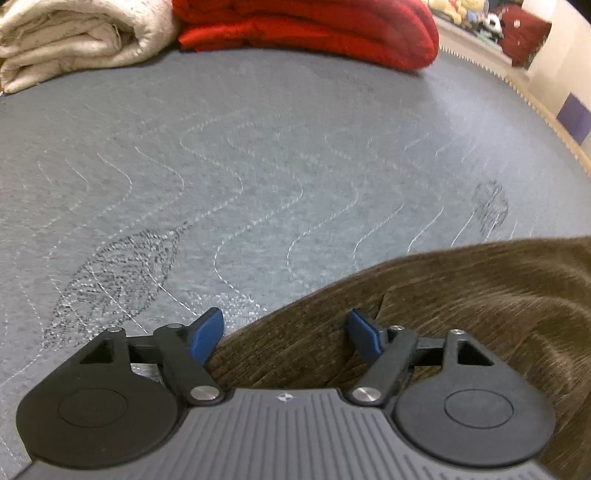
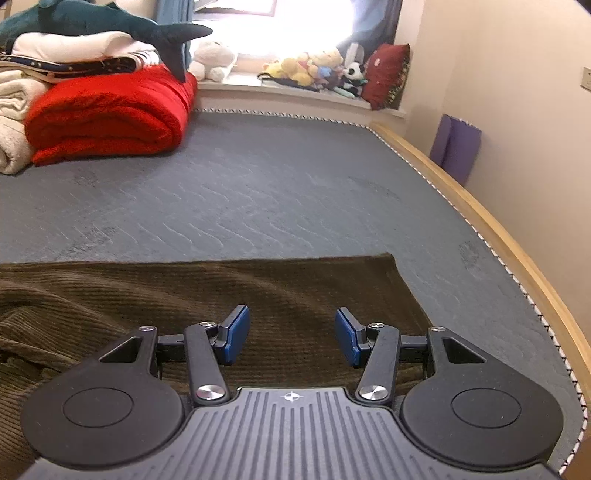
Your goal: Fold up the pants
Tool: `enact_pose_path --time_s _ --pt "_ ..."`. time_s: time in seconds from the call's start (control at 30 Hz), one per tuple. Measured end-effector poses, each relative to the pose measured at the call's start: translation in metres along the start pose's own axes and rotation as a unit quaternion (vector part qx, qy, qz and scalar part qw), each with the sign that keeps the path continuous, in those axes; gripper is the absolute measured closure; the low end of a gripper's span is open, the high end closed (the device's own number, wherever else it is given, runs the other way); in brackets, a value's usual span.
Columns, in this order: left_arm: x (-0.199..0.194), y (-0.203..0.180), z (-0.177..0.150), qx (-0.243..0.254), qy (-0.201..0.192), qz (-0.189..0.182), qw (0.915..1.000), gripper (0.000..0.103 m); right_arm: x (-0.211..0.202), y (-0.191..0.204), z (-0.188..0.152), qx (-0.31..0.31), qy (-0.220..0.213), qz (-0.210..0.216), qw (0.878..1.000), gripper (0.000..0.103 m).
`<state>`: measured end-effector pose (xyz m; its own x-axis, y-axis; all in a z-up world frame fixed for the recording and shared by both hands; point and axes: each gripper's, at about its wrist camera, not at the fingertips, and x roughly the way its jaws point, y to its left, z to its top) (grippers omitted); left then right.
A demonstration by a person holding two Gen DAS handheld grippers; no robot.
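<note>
Pants (image 2: 221,291) lie flat on the bed (image 2: 258,192), brown corduroy; right view shows their straight far edge and corner, left view only a curved edge. Left gripper (image 1: 286,334) and right gripper (image 2: 291,336) hover apart, nothing clamped. Bare mattress beyond; wooden rail (image 2: 480,210) bounds right.

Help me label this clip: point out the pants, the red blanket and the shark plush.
pants (image 2: 229,291), right wrist view, flat corduroy middle.
red blanket (image 2: 110,114), right wrist view, folded front.
shark plush (image 2: 85,18), right wrist view, body.
</note>
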<state>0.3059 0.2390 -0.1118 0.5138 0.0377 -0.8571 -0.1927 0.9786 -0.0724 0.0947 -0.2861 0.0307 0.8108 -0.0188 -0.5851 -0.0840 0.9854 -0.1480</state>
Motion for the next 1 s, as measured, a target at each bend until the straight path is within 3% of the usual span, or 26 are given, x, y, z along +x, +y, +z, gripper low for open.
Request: enact_pose_path --time_s 0.13,0.27,0.3,0.6,0.8,0.9,1.0 --pt "0.007 -0.001 -0.004 0.025 0.002 0.000 0.9997 0.028 0.003 0.000 -0.003 -0.005 0.007 -0.011 1.000 0.050" --pt "-0.002 -0.009 -0.005 0.060 -0.001 -0.009 0.9982 0.080 0.003 0.001 -0.006 -0.009 0.011 -0.019 1.000 0.050" --pt "-0.007 -0.013 -0.006 0.074 -0.003 -0.007 0.9972 0.085 0.002 0.001 -0.006 -0.009 0.011 -0.021 1.000 0.050" --pt "-0.085 -0.039 -0.029 0.136 -0.068 -0.019 0.9882 0.091 -0.017 0.004 -0.015 0.017 0.013 -0.023 1.000 0.049" --pt "-0.148 -0.072 -0.071 0.208 -0.090 -0.042 0.9731 0.094 -0.035 0.018 -0.030 0.010 0.010 -0.004 1.000 0.050" --pt "-0.173 -0.091 -0.107 0.268 -0.076 -0.050 0.9591 0.094 -0.041 0.021 -0.037 -0.004 0.009 0.002 1.000 0.049" --pt "-0.189 -0.109 -0.150 0.340 -0.047 -0.041 0.9382 0.095 -0.045 0.018 -0.037 -0.008 0.002 0.004 1.000 0.049"
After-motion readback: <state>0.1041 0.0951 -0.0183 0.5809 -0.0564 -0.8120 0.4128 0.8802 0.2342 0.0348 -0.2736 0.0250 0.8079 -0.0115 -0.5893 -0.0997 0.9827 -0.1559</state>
